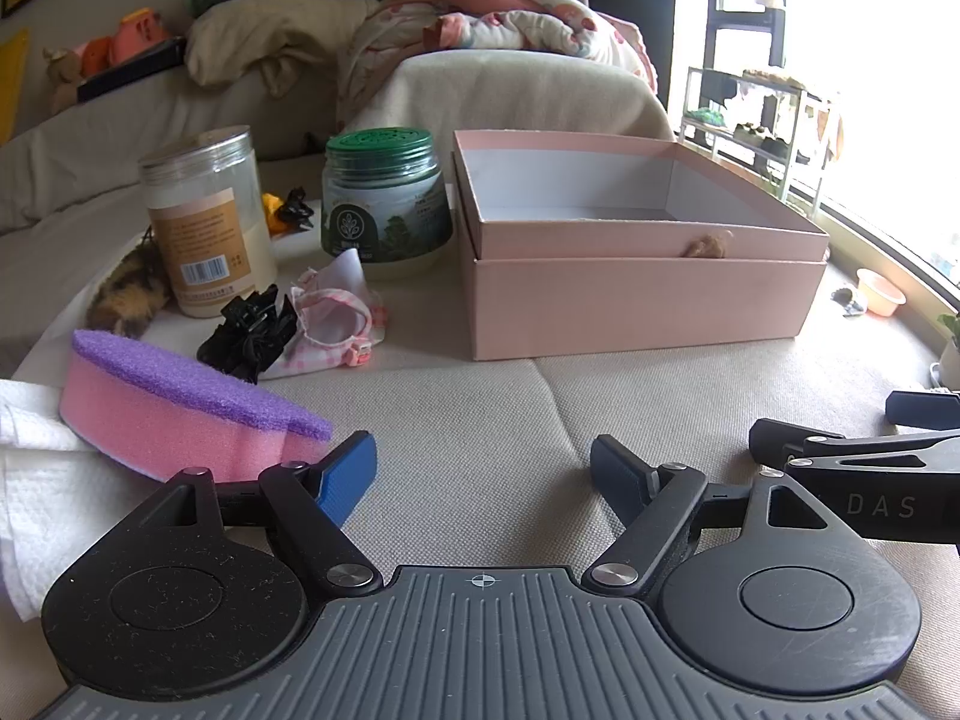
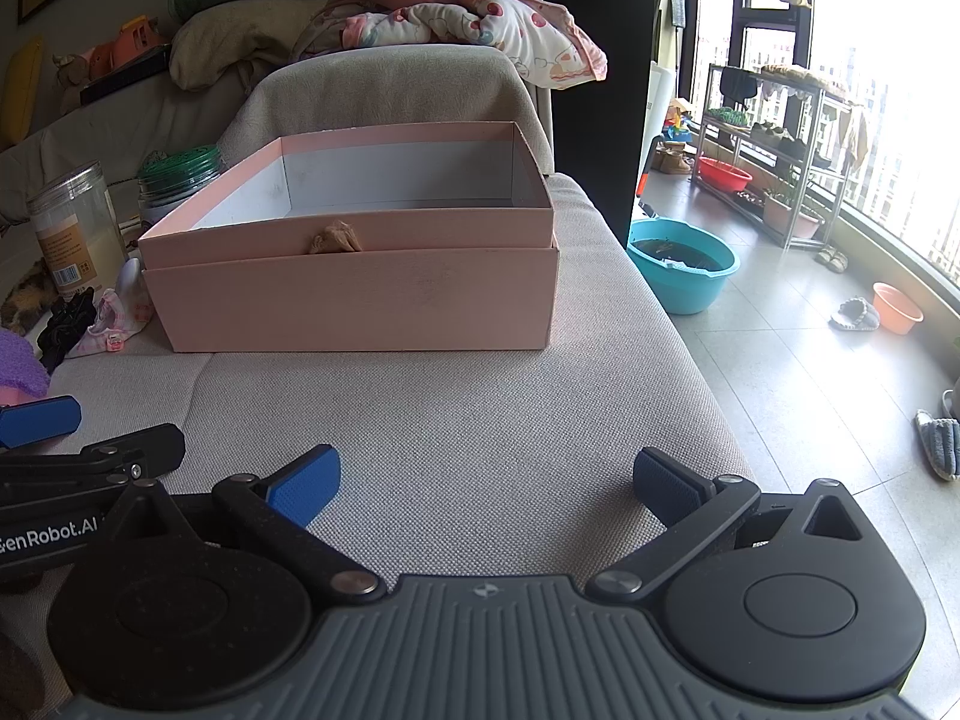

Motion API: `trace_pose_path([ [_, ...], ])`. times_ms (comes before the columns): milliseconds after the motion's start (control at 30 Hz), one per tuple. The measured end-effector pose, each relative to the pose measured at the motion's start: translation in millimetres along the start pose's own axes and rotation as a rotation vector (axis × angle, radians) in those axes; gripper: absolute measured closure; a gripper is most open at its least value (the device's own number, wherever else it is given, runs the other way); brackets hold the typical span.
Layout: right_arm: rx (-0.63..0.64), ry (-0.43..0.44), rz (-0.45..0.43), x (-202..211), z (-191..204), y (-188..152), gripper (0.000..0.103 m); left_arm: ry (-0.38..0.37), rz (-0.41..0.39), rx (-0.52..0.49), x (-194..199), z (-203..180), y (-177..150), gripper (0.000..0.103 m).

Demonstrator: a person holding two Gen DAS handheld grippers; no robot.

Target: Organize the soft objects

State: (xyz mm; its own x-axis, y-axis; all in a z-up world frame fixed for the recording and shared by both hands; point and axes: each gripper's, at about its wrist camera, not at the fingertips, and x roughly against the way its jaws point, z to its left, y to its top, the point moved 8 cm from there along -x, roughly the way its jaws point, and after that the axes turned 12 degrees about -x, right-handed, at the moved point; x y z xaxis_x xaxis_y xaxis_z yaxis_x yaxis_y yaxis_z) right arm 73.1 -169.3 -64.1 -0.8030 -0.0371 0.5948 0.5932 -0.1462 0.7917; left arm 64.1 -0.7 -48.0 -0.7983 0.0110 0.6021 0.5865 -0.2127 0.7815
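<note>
So, an itemised list from where I stand by the sofa.

Item: left gripper (image 1: 483, 474), jaws spread wide, nothing between them, hovering low over the beige cushion (image 1: 480, 396).

Item: right gripper (image 2: 487, 483), likewise wide open and empty, just beside the left one.

Item: pink box (image 1: 642, 306), open-topped, seated in its own lid, white interior apparently bare; a small tan tuft (image 1: 709, 245) pokes out at the front rim (what it is, I cannot tell).

Item: pink sponge with purple top (image 1: 180, 414), lying just beside the left gripper's left finger, partly on a white paper towel (image 1: 36, 468).

Item: black hair claw (image 1: 249, 333) and a pink gingham fabric piece (image 1: 333, 318), touching each other, between the sponge and the jars.

Item: two jars, one clear with tan label (image 1: 207, 222), one with green lid (image 1: 384, 204) (hard goods, presumably not part of the sorting).

Judgement: nothing is gathered yet. The sponge is the nearest soft thing; to take it well, swing the left gripper leftward, straddle its narrow thickness rather than its length, and close gently, since foam compresses and may spring free. Lift clear of the towel before carrying to the box.
</note>
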Motion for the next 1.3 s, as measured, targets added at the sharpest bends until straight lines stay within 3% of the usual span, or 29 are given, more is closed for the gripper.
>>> trace_pose_path([
  [1300,-0.001,0.000,0.001,0.0,0.8,0.2,0.000,0.002,0.001,-0.002,4.6,2.3,-0.9,0.019],
])
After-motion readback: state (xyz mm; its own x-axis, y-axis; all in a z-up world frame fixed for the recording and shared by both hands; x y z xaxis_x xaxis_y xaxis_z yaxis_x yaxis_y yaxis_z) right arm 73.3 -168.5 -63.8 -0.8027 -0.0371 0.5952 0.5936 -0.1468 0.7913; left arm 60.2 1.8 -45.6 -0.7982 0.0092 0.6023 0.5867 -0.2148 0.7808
